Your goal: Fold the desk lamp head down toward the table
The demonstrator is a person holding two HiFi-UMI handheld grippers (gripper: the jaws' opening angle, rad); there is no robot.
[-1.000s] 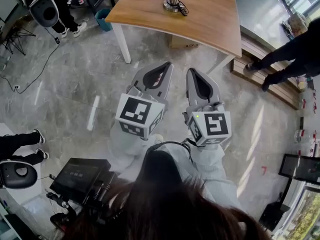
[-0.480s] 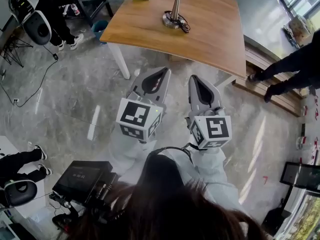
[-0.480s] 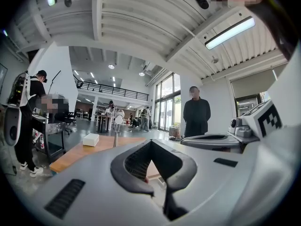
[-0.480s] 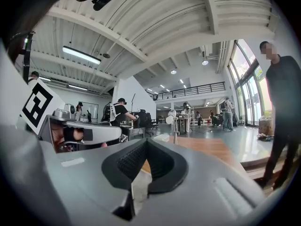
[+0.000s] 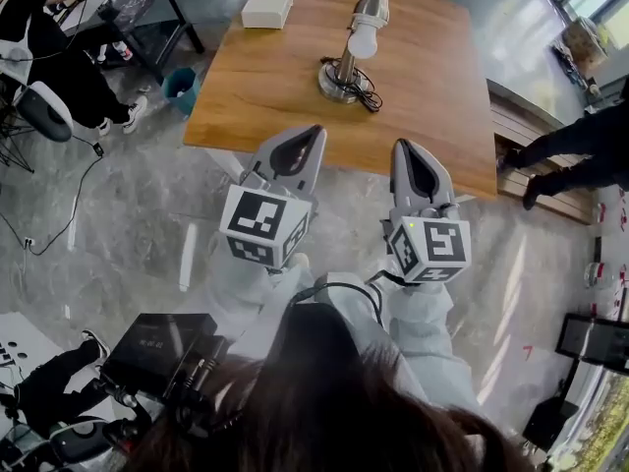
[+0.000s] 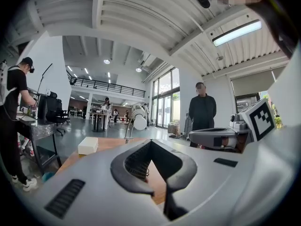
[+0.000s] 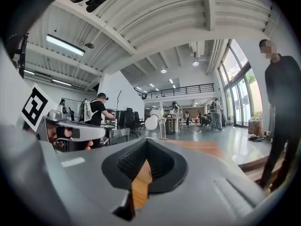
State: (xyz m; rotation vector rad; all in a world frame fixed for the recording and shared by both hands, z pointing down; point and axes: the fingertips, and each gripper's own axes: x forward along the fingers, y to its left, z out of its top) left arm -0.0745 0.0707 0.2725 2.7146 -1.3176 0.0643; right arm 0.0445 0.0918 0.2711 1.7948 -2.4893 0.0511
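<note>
As it stands, desk lamp [image 5: 345, 65] — silver, upright; white bulb [image 5: 363, 40]

Bare tabletop [image 5: 265, 91] around lamp [image 5: 356, 47], white box [image 5: 268, 3] well aside

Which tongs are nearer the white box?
Left. The left tongs are short of the box, by the table's near edge; the right tongs are farther right, on the lamp's other side.
</note>
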